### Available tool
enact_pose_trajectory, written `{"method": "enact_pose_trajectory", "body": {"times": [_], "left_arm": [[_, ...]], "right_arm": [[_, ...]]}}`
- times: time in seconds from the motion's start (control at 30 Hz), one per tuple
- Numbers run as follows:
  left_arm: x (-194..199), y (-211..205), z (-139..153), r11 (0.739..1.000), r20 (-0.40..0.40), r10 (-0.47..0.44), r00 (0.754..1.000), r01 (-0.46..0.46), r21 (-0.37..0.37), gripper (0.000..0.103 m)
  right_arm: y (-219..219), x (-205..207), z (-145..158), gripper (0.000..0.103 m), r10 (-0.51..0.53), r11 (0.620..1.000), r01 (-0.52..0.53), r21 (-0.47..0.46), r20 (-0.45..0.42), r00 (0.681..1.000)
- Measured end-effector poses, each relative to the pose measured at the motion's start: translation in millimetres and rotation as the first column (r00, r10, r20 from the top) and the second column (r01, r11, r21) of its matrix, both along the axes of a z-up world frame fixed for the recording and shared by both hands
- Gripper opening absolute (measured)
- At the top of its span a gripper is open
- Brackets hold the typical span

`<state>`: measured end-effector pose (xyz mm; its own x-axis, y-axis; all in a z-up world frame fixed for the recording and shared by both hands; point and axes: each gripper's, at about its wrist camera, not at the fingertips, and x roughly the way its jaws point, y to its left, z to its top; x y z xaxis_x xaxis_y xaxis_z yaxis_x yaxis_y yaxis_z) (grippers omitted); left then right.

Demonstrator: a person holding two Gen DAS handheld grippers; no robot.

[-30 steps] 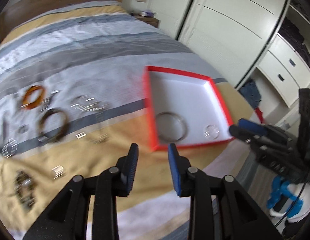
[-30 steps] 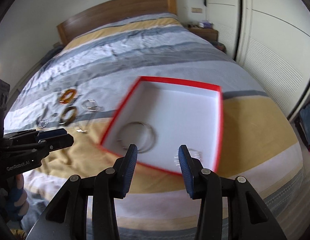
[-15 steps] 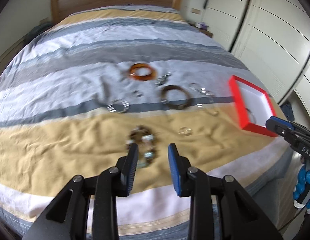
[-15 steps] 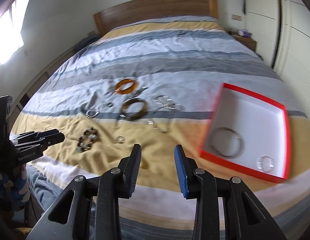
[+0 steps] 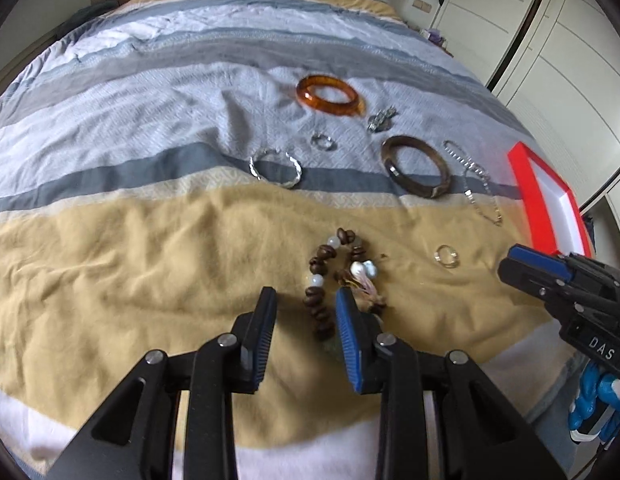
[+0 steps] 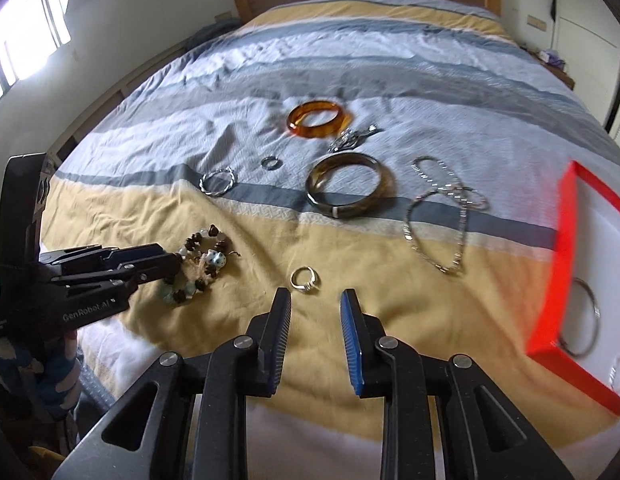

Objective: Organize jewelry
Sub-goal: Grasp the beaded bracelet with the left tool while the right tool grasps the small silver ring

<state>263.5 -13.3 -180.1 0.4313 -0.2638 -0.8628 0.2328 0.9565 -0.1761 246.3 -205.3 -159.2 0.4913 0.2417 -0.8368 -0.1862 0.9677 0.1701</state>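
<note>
Jewelry lies spread on a striped bedspread. A brown and white bead bracelet (image 5: pixel 337 276) lies just ahead of my open, empty left gripper (image 5: pixel 306 298); its near end sits between the fingertips. The bracelet also shows in the right wrist view (image 6: pixel 202 262). My right gripper (image 6: pixel 316 296) is open and empty, just short of a small silver ring (image 6: pixel 306 279). A red box with a white inside (image 6: pixel 566 264) stands at the right and holds a thin metal bangle (image 6: pixel 588 320) and a small ring (image 6: pixel 619 372).
Farther out lie an amber bangle (image 6: pixel 318 119), a dark brown bangle (image 6: pixel 348 190), a twisted silver bangle (image 6: pixel 218 181), a small ring (image 6: pixel 270 163), a silver clip (image 6: pixel 350 136) and chain necklaces (image 6: pixel 442 208). White wardrobes (image 5: pixel 550 40) stand to the right.
Both grippers have swung left from the red box to the loose jewelry and moved closer to the bed. The left now reaches the bead bracelet, the right the small ring.
</note>
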Motion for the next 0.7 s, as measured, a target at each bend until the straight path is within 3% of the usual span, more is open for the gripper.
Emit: {"method": "enact_pose_trajectory", "body": {"times": [0.23,0.3,0.37,0.43,0.7], "left_arm": [[5,-13,-16,0.998,-0.015,-0.054,0.998,0.054,0.032,0.028],[6,-15,-17,0.997,-0.019,-0.068,0.997,0.069,0.029,0.015],[8,-15,-18,0.997,-0.029,-0.068,0.997,0.069,0.019,0.01],[9,-14,-18,0.998,-0.031,-0.069,0.997,0.069,0.013,0.009],[4,-9,-1,0.999,-0.009,-0.054,0.998,0.054,-0.004,0.009]], "right_arm": [[19,25,-28,0.026,0.036,0.999,-0.036,-0.016,-0.045,0.998],[24,29,-34,0.026,0.04,0.999,-0.042,-0.034,-0.054,0.998],[27,31,-39,0.026,0.037,0.998,-0.04,-0.053,-0.061,0.997],[27,33,-43,0.021,0.027,0.997,-0.031,-0.068,-0.068,0.997],[20,30,-37,0.02,-0.008,0.999,0.007,-0.036,-0.04,0.999]]}}
